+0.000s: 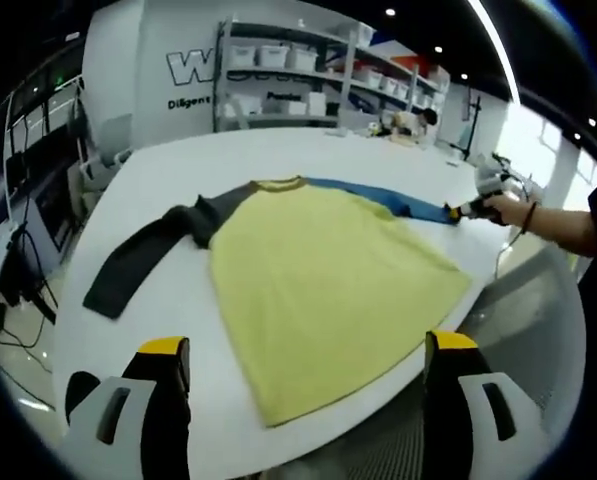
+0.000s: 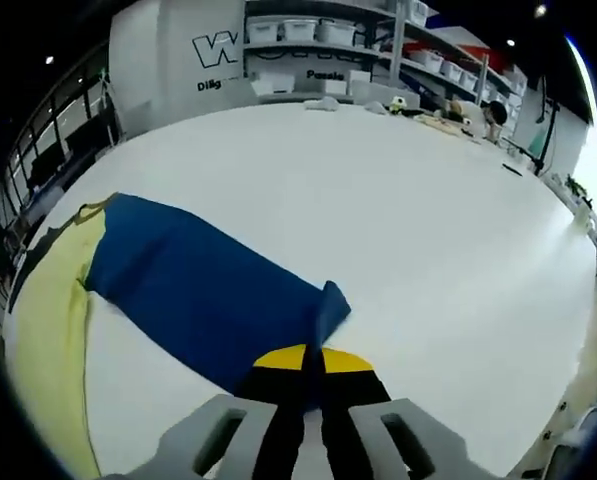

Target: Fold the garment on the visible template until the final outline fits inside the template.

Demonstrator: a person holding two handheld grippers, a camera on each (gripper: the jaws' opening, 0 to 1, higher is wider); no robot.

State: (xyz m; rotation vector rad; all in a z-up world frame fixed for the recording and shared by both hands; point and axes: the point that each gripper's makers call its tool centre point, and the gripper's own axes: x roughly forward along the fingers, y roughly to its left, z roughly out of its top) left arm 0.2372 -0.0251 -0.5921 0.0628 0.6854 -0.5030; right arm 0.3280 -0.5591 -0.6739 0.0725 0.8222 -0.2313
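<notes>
A long-sleeved shirt lies flat on the white table [image 1: 168, 170]. Its yellow body [image 1: 318, 280] faces me in the left gripper view, with a dark grey sleeve [image 1: 143, 255] stretched to the left and a blue sleeve [image 1: 378, 195] running to the right. My left gripper [image 1: 308, 355] stands open near the table's front edge, below the shirt's hem, holding nothing. My right gripper [image 2: 312, 365] is shut on the cuff end of the blue sleeve [image 2: 198, 290]; that cuff curls up at the yellow fingertips. It also appears as the right gripper [image 1: 468, 210] held by a person's hand.
Shelves with white bins [image 1: 278, 60] stand behind the table. A wide bare stretch of table [image 2: 408, 200] lies beyond the blue sleeve. Small items [image 2: 448, 120] sit at the far edge. The table's front edge [image 1: 398, 390] drops off close to the left gripper.
</notes>
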